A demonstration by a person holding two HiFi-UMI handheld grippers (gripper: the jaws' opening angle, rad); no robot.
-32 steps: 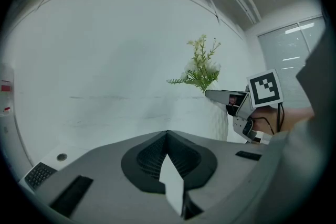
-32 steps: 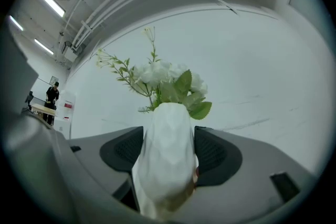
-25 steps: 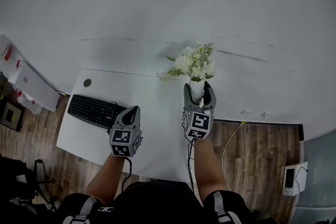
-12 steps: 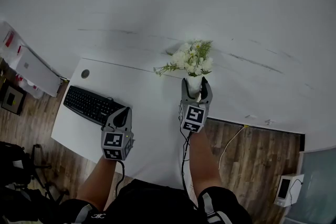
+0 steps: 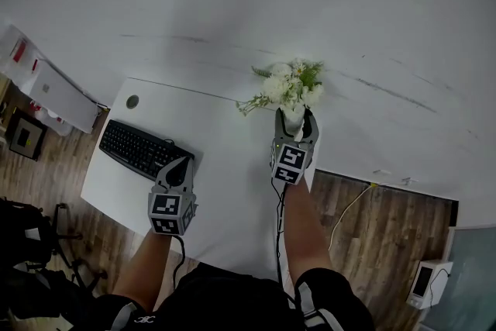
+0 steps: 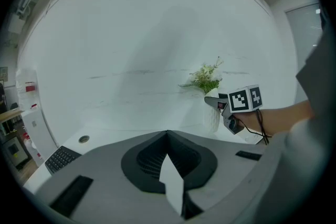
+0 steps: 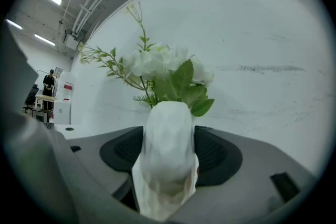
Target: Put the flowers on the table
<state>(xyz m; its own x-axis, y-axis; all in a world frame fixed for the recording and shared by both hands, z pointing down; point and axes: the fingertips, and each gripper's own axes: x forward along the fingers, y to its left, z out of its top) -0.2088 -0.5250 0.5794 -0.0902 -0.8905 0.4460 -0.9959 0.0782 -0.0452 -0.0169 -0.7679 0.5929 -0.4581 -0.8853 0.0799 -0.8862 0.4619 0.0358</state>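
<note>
Gripping the vase [image 7: 167, 149] of flowers [image 5: 291, 84] still, right gripper [image 5: 294, 118] hangs over the table [image 5: 225, 155].
Left gripper [image 5: 180, 164] pressed together, empty; vase base hidden.

no readable text, labels or numbers

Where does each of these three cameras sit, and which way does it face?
Head view: worn on the person's head, facing steeply down at the white table and black keyboard; both forearms, left tool and right tool show.
Left gripper view: rides the left tool, facing along its closed jaws toward the white wall; the right tool and forearm show.
Right gripper view: rides the right tool, facing along jaws clamped on the white faceted vase of white flowers.
Shared: all three show that vase.
</note>
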